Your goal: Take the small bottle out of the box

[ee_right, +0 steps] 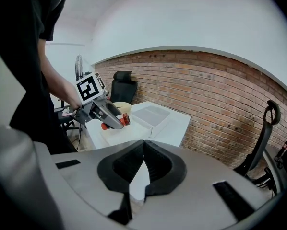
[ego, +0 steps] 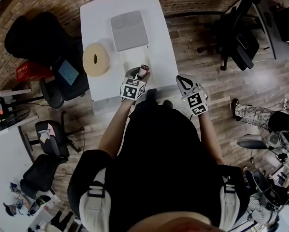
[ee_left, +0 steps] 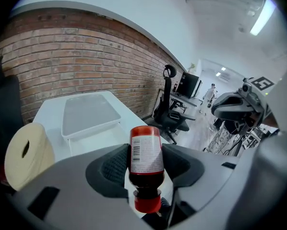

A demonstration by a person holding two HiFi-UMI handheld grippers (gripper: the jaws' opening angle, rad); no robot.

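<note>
Left gripper [ee_left: 146,169] clamps small bottle [ee_left: 146,155], right gripper [ee_right: 144,169] closed

Dark bottle [ee_left: 146,159], red cap, white label

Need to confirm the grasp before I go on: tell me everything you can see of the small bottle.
The small bottle is dark reddish-brown, plastic by its look, with a red cap and a white barcode label. The left gripper clamps its labelled body between both pads, with the cap pointing back toward the gripper and the base away. It hangs above the near end of the white table, touching nothing else.
</note>
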